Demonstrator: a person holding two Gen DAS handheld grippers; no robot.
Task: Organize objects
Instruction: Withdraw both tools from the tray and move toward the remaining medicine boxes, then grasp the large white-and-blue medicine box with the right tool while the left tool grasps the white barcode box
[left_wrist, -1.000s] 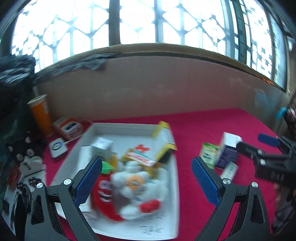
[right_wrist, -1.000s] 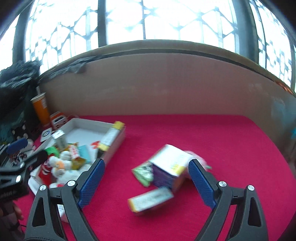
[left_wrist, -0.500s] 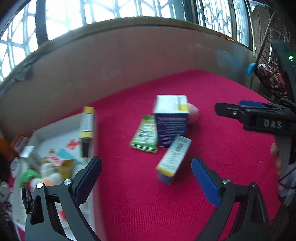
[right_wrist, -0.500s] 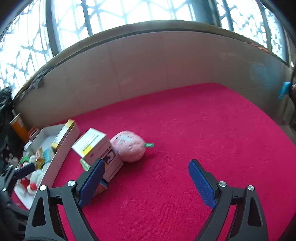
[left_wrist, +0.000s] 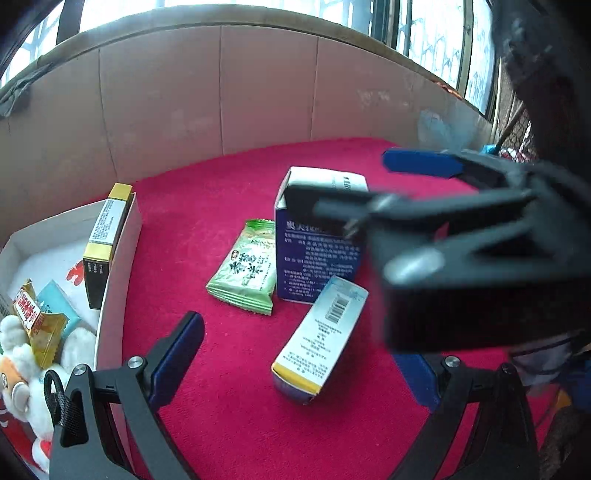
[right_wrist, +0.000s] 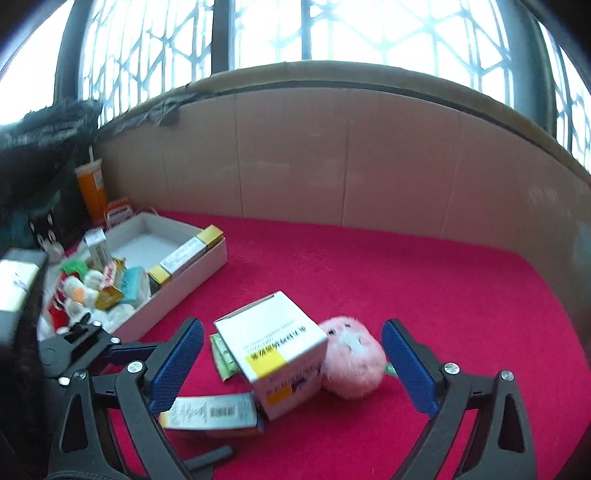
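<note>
Left gripper: jaws wide apart, empty, above the red cloth. Right gripper: jaws wide apart, empty, framing the blue-and-white box.

On cloth, outside the white tray:
- Blue-and-white box: upright, white lid with a yellow label; print illegible.
- Green snack packet: flat, touching the box's left side; Chinese characters, not readable.
- Long carton: lying against the box front; barcode visible, yellow end.
- Pink plush ball: touching the box's right side.

In tray: black-and-gold carton along the wall, white plush toy, yellow sachet.
</note>
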